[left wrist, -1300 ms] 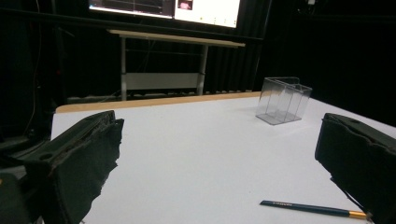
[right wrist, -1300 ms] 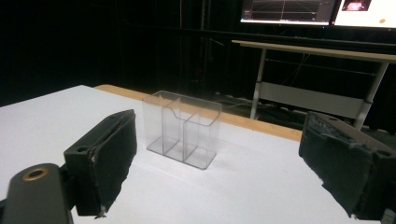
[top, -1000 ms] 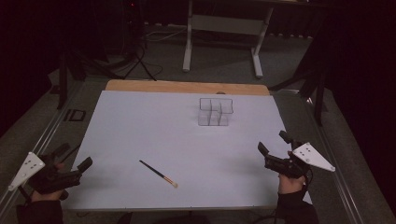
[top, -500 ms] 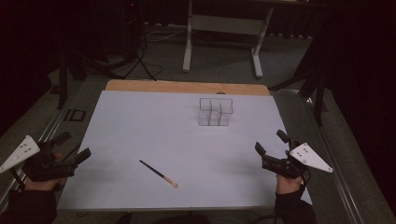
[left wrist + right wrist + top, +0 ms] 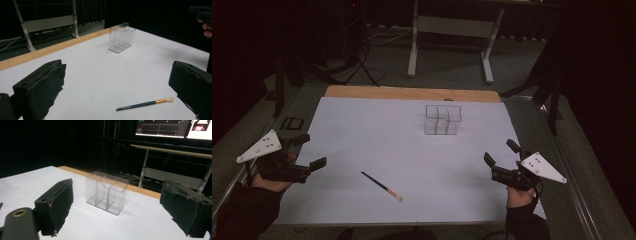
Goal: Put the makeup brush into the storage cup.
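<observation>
The left hand-held gripper point(image 5: 305, 153) is held low over the near left edge of the table point(image 5: 362, 130), gripped from below by the person's left hand point(image 5: 269, 181), with the sleeve entering from the bottom left corner of the high view. Its jaws are spread wide and nothing is held between them; they are pointed across the table toward the right. In the left gripper view, the makeup brush point(image 5: 145, 103) is seen lying flat on the white surface between and beyond the two jaws, untouched, its pale bristle tip turned toward the right jaw. In the high view the brush is seen near the front middle of the table, well apart from both grippers.

The right hand-held gripper point(image 5: 500, 155) is held near the front right corner, grasped by the right hand point(image 5: 516, 194), its grey plate tilted outward. Its jaws are likewise released and empty, and are aimed toward the clear compartment organizer point(image 5: 106, 192), which stands upright toward the far side of the table, well apart from the brush.
</observation>
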`<state>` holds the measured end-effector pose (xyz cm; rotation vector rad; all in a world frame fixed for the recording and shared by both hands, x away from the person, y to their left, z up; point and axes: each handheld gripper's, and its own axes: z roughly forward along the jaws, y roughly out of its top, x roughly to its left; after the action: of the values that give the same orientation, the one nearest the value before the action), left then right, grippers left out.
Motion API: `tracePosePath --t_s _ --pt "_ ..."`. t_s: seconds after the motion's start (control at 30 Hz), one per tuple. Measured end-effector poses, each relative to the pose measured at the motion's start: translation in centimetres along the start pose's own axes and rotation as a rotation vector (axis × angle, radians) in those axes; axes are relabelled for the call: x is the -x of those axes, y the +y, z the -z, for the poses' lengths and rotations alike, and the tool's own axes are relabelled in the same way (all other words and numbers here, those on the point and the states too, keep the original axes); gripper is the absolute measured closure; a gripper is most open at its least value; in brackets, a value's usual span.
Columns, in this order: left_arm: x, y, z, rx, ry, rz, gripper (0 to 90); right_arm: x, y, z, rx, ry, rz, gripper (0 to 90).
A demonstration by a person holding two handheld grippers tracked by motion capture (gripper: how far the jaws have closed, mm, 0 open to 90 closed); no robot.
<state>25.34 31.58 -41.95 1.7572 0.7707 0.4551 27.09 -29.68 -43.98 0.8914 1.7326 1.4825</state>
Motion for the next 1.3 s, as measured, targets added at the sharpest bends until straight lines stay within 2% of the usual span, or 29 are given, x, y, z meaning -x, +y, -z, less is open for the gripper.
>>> tracePosePath --t_s 0.07,0.23,0.4,0.57,0.63,0.8,0.93,1.0,1.03,1.07,1.13,1.3 --pt "0.2 0.4 -0.4 -0.021 -0.016 -0.024 0.0 0.0 0.0 0.0 -0.005 0.002 0.002 11.5" --pt "0.6 1.5 -1.5 -0.122 -0.072 -0.082 0.0 0.0 -0.1 -0.1 -0.010 0.002 -0.002 11.5" --pt "0.9 2.5 -2.4 -0.194 -0.102 -0.139 0.0 0.0 -0.1 -0.1 -0.011 0.001 -0.004 11.5" --pt "1.3 3.3 -3.2 -0.235 -0.133 -0.177 0.0 0.0 -0.1 -0.2 -0.013 0.001 -0.003 11.5" --pt "1.5 3.5 -3.6 -0.267 -0.137 -0.211 0.0 -0.1 -0.1 -0.2 -0.017 0.002 -0.003 11.5" --pt "1.9 4.2 -4.5 -0.319 -0.160 -0.255 0.7 0.0 -0.2 -0.3 -0.021 0.003 -0.003 11.5" --pt "2.2 4.7 -5.3 -0.341 -0.175 -0.274 0.7 -0.1 -0.2 -0.3 -0.025 0.003 0.000 11.5" --pt "2.4 4.9 -5.9 -0.365 -0.193 -0.298 0.7 -0.1 -0.2 -0.4 -0.026 0.007 -0.004 11.5" --pt "2.5 4.9 -6.0 -0.372 -0.188 -0.312 0.7 -0.1 -0.2 -0.4 -0.026 0.007 -0.004 11.5" --pt "2.6 5.0 -6.3 -0.383 -0.210 -0.316 0.7 0.0 -0.3 -0.4 -0.027 0.008 -0.005 11.5" --pt "2.7 5.1 -6.6 -0.397 -0.207 -0.329 0.7 0.0 -0.3 -0.4 -0.030 0.007 -0.003 11.5" --pt "3.1 5.3 -7.6 -0.436 -0.242 -0.351 0.7 0.0 -0.3 -0.5 -0.033 0.008 0.000 11.5"
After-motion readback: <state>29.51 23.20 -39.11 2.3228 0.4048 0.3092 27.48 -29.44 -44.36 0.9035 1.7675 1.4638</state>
